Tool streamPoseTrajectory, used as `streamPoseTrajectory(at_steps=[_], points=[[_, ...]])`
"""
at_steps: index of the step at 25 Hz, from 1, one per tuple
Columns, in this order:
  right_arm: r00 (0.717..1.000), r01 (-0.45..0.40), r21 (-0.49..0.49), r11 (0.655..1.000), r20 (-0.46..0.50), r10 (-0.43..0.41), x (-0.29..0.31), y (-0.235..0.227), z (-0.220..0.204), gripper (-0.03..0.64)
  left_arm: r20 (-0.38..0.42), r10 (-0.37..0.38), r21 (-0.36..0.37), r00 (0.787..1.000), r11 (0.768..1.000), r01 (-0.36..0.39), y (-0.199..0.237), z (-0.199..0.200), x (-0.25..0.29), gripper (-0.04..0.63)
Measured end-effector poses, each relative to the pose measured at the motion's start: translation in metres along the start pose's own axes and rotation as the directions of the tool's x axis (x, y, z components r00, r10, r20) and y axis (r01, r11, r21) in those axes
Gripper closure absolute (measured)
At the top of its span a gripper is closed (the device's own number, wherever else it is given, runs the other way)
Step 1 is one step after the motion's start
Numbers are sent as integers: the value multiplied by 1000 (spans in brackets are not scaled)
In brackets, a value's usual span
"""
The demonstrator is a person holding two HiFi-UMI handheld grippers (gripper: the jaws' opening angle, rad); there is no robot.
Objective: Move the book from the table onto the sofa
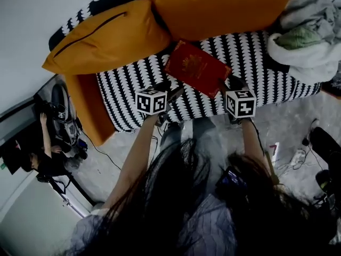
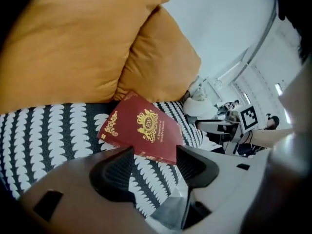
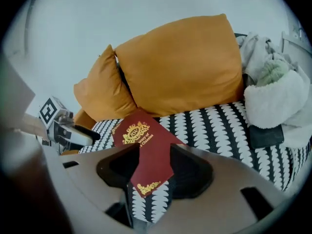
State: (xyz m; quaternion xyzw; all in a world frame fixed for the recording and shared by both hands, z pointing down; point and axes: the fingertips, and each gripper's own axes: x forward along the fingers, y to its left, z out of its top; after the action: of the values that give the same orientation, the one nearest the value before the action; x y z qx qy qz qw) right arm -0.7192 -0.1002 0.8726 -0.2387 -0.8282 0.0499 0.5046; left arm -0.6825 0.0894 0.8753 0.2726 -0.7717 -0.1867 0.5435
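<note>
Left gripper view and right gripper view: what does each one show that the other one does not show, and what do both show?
Only the left gripper view: the right gripper's marker cube, with the bright room behind it. Only the right gripper view: the left gripper's marker cube, and a dark flat thing and a green cloth at the sofa's right end. Both: the red book lying on the black-and-white sofa seat, in front of two orange cushions.

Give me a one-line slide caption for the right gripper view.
Red book resting on the patterned sofa seat, one corner between the open jaws of the right gripper.
</note>
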Motion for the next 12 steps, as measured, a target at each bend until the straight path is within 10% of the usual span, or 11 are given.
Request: streamPoseTrajectory(at_steps=[12], points=[[986,-53,48,997,159,45,-114,89,34,425,107,-148,144,983,981,132,-96,7,-83,333]])
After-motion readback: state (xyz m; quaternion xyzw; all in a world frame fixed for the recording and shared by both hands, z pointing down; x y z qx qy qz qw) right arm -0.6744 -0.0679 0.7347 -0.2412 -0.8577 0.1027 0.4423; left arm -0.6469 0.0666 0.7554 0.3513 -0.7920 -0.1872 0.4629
